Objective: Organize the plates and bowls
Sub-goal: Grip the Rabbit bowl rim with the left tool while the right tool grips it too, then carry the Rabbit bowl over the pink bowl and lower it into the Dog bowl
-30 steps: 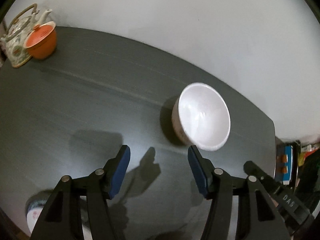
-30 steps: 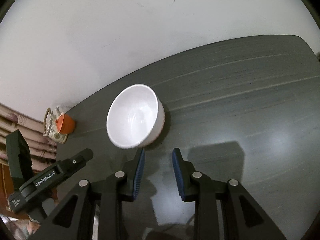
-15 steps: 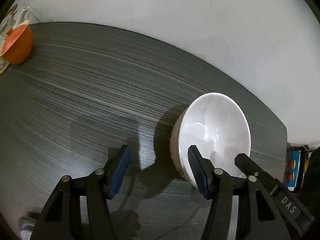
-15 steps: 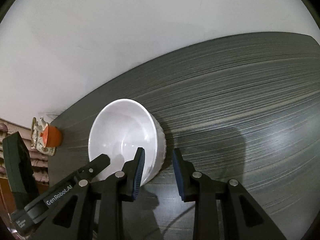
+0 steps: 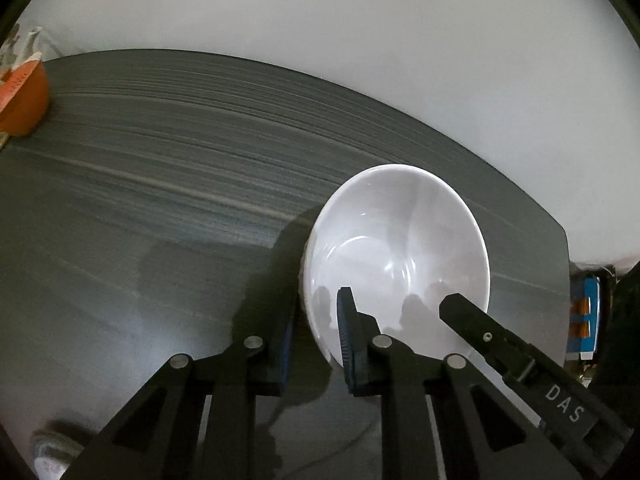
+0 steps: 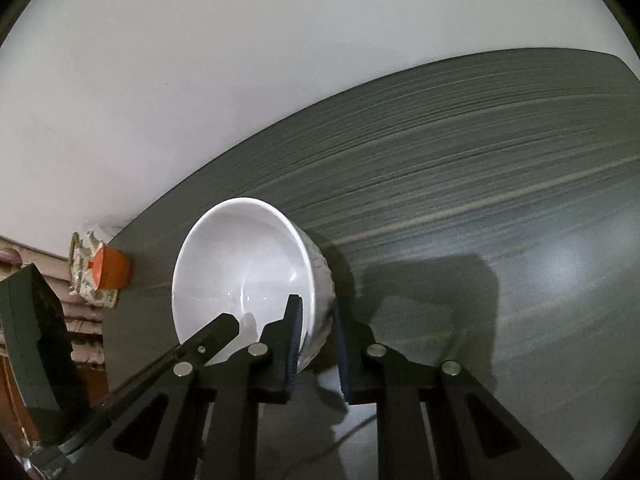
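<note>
A white bowl (image 5: 400, 240) stands upright on the dark grey table (image 5: 160, 200). My left gripper (image 5: 316, 300) straddles the bowl's left wall, one blue pad outside and one inside; its jaws are closing and the pads sit against the wall. In the right wrist view the same bowl (image 6: 248, 264) has its right wall between the pads of my right gripper (image 6: 316, 308), whose jaws are also closing on it. Each view shows the other gripper's inner finger (image 5: 464, 312) reaching into the bowl.
An orange cup (image 5: 24, 100) and a patterned teapot (image 6: 86, 276) stand at the table's far left corner. A patterned dish (image 5: 48, 448) lies near the left gripper's base. Blue and orange items (image 5: 588, 320) sit past the table's right edge. A pale wall is behind.
Both grippers have come down and forward onto the bowl. Their jaws, open beside it before, have narrowed on opposite walls of the bowl.
</note>
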Demonstrator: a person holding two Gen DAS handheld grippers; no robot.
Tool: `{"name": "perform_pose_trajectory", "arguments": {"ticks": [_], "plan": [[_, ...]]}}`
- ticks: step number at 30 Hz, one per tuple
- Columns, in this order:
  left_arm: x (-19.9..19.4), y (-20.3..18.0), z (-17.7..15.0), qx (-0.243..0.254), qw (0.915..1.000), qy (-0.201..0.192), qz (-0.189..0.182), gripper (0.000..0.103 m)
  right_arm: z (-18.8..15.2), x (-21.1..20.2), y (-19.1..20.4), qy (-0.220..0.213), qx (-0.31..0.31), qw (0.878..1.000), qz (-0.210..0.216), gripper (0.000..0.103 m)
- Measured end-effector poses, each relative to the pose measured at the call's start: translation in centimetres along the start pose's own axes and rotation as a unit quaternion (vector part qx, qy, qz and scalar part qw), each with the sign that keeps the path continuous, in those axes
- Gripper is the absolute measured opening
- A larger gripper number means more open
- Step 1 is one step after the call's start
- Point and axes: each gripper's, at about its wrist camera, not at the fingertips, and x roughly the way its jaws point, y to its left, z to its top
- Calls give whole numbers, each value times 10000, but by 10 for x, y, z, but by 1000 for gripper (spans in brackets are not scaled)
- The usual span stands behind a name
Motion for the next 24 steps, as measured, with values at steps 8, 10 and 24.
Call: {"name": "perform_pose_trajectory", "arguments": {"ticks": [8,10,24], "plan": [[-70,-13,-32,195,9988,-428,98,16,-26,-62,21,-326,-253,9990,143,16],[-86,-14,-38,241,9983,-519,128,16,-34,-81,25,-402,-264,9986,229,16],[-163,-28,-113,557,9952,-757,259,17,-108,-156,30,-718,-368,9960,396,16]]}}
